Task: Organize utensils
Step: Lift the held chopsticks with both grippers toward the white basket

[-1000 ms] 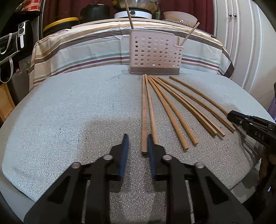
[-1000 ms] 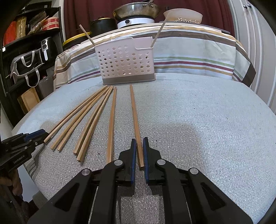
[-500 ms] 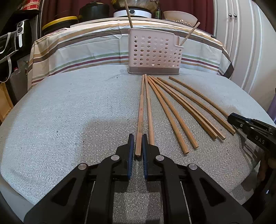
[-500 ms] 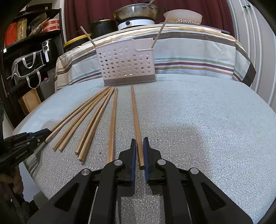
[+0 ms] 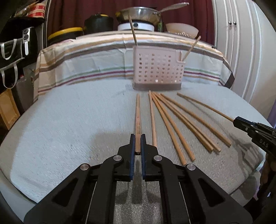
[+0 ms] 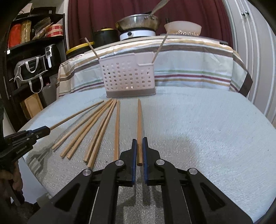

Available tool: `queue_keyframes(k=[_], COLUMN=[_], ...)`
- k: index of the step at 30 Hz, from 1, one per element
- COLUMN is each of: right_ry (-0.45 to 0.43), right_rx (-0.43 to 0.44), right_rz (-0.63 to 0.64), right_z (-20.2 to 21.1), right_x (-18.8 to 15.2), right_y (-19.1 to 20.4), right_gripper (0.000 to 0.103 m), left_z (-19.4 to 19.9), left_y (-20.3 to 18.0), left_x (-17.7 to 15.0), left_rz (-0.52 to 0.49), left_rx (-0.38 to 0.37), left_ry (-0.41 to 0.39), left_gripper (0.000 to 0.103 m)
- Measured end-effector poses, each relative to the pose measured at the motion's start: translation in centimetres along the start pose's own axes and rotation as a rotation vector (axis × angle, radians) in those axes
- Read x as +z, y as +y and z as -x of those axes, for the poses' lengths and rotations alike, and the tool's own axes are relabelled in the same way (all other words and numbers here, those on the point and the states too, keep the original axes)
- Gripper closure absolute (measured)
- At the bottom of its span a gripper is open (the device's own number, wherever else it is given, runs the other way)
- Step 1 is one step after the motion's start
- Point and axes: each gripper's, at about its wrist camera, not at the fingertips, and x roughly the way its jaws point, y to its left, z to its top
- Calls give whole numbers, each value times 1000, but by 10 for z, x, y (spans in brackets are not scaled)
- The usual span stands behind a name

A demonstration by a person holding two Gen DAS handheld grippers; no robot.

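Several wooden chopsticks (image 5: 170, 125) lie fanned on the grey table mat in front of a pink perforated utensil holder (image 5: 157, 71), which has two chopsticks standing in it. My left gripper (image 5: 137, 146) is shut on the near end of one chopstick (image 5: 138, 117) and holds it lifted, pointing toward the holder. My right gripper (image 6: 139, 151) is shut on the near end of another chopstick (image 6: 139, 124), also raised off the mat. The holder also shows in the right wrist view (image 6: 128, 75). Each gripper shows at the edge of the other's view.
A striped cloth (image 5: 86, 60) covers a higher surface behind the holder, with a pan (image 5: 138, 14), pots and a bowl (image 5: 182, 30) on it. Shelves with bags stand at the left (image 6: 32, 51). The round table edge (image 5: 17, 194) is near me.
My left gripper closed on the leftmost chopstick and lifted it away from the row. My right gripper, shut on its chopstick, rose with it. Both views moved up.
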Motion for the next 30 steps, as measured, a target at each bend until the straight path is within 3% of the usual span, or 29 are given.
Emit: queue_keyframes(k=[21, 30], right_ry=[-169, -190], right_rx=[8, 8], right_rz=[30, 49], right_z=[52, 57], right_x=[45, 72], right_y=[9, 13], right_gripper=[96, 96], left_z=[66, 70], left_y=[1, 6], left_x=[55, 82], left_rz=[6, 20], left_rx=[15, -3], left_ry=[-212, -232], left_gripper=[97, 97])
